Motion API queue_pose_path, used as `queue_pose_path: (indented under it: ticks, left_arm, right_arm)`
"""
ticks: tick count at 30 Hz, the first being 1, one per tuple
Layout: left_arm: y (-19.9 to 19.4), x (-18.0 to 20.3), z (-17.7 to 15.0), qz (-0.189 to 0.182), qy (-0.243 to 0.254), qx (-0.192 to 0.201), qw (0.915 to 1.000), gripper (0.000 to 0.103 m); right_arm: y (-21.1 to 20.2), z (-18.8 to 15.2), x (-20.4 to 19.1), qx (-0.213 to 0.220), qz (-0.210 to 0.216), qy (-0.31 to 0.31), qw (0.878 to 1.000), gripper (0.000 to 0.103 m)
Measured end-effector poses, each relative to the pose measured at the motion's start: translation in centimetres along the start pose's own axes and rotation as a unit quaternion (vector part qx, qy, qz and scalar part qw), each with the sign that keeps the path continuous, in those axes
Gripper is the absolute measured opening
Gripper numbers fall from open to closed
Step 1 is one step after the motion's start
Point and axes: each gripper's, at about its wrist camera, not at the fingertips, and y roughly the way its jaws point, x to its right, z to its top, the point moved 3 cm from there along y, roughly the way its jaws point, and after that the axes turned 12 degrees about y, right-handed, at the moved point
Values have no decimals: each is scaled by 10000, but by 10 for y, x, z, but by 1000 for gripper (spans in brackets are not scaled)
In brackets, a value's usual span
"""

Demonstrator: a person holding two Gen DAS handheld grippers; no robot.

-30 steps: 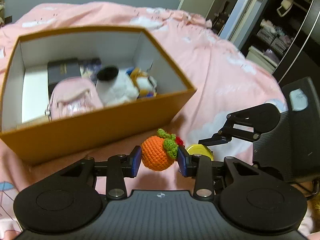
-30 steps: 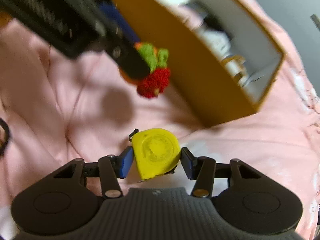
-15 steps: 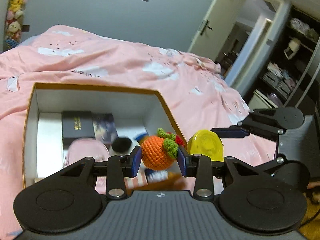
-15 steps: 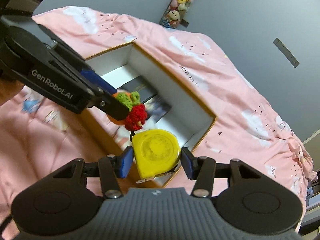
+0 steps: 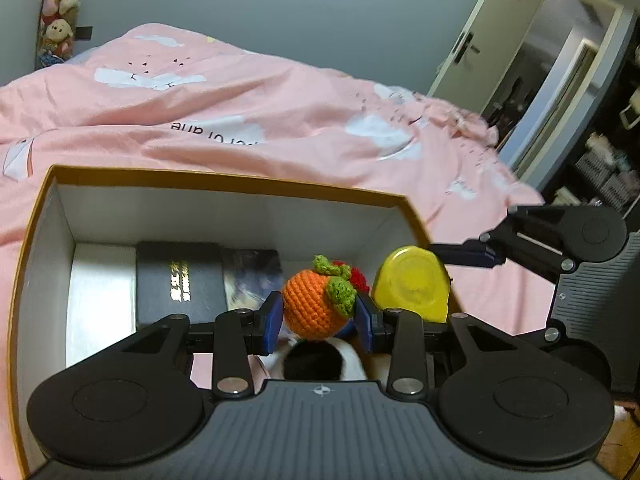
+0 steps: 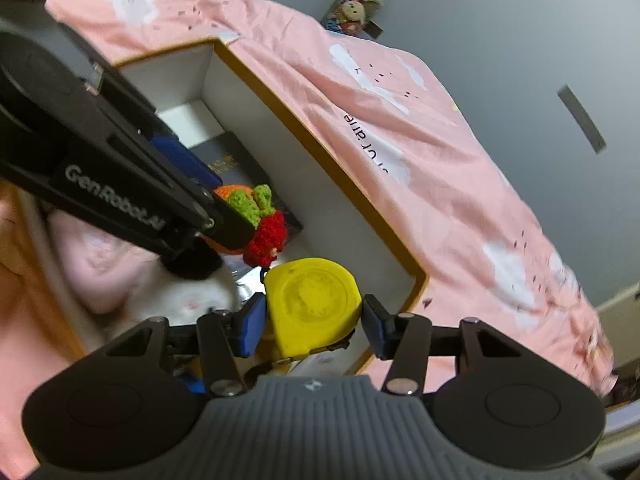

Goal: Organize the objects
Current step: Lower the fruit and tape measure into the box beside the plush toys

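Crocheted orange yarn fruit with green leaves and a red tuft (image 5: 316,306) is pinched between the blue pads of the left gripper (image 5: 318,318), both pads pressed into its sides; it hangs over the open interior of the mustard-rimmed cardboard box with white inner walls (image 5: 224,216), toward the box's right end. Just beside it, the yellow plastic tape-measure case (image 6: 314,304) is clamped flat-face-up between the fingers of the right gripper (image 6: 314,318), over the near right corner of the same box; in the left wrist view it sits close against the box's right wall. The two held items are near each other, red tuft just above the yellow case in the right wrist view, contact not resolvable. Box rim is unobstructed along the far long wall and left end. Floor of the box: black rectangular case with gold lettering (image 5: 178,280) toward the far left, bare white strip left of it; a white plush toy with a black patch (image 5: 316,360) directly under the left gripper; a pale pink soft item (image 6: 100,268) beside that. Both grippers tilt downward into the box. Box rests on a pink bedspread with white cloud print (image 5: 280,120).
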Motion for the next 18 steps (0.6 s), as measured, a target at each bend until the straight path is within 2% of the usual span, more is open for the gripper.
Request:
queue_pose_path:
  ticks: [7,15,18]
  left_arm:
    - [35,-12,10,50,-121,-342,9993,43]
    - [67,-19,12,-46,-151,-676,9976,43]
    - [72,-18,13,-87,-116,-683,9976,43]
  right_arm:
    - [40,0,2,-109,-97,-605,9981,53]
    - [69,-7,8,-334,-60,-794,9963,53]
    - [76,-10,9,-386,-51,-844,9957,53]
